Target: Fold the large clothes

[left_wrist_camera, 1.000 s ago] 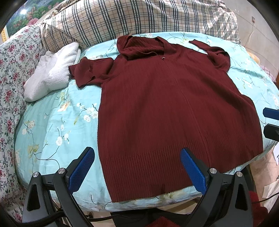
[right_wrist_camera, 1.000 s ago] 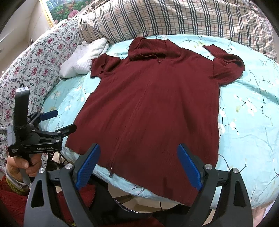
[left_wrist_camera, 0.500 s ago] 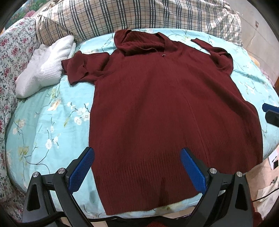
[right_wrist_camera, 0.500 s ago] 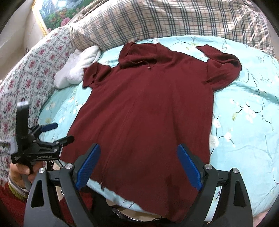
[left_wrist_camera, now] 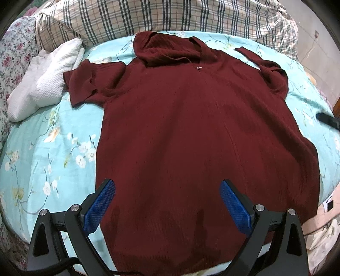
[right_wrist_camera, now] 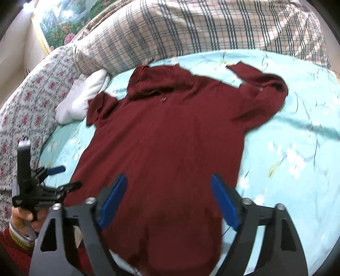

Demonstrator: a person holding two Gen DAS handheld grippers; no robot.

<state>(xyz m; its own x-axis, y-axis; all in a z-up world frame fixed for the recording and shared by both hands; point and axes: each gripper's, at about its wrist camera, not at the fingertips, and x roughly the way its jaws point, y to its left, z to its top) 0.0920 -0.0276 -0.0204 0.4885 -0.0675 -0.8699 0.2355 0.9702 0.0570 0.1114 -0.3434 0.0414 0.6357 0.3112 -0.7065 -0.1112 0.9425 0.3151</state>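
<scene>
A large dark red knitted hooded sweater (left_wrist_camera: 191, 131) lies spread flat, front up, on the light blue flowered bed sheet (left_wrist_camera: 53, 148); it also shows in the right wrist view (right_wrist_camera: 170, 152). Its hood points to the far side and both sleeves are bunched at the shoulders. My left gripper (left_wrist_camera: 167, 203) is open and empty above the sweater's hem. My right gripper (right_wrist_camera: 170, 201) is open and empty above the hem too. The left gripper also shows at the left of the right wrist view (right_wrist_camera: 61, 178). A dark tip of the right gripper (left_wrist_camera: 327, 120) shows at the left wrist view's right edge.
A white knitted garment (left_wrist_camera: 44, 80) lies at the sweater's left sleeve. A plaid quilt (left_wrist_camera: 170, 17) runs along the far side and a flowered cover (right_wrist_camera: 27, 110) along the left. The bed's near edge lies just under the hem.
Both grippers have moved forward over the bed, so the sweater's hem now lies under their open fingers. The sweater itself has not moved.
</scene>
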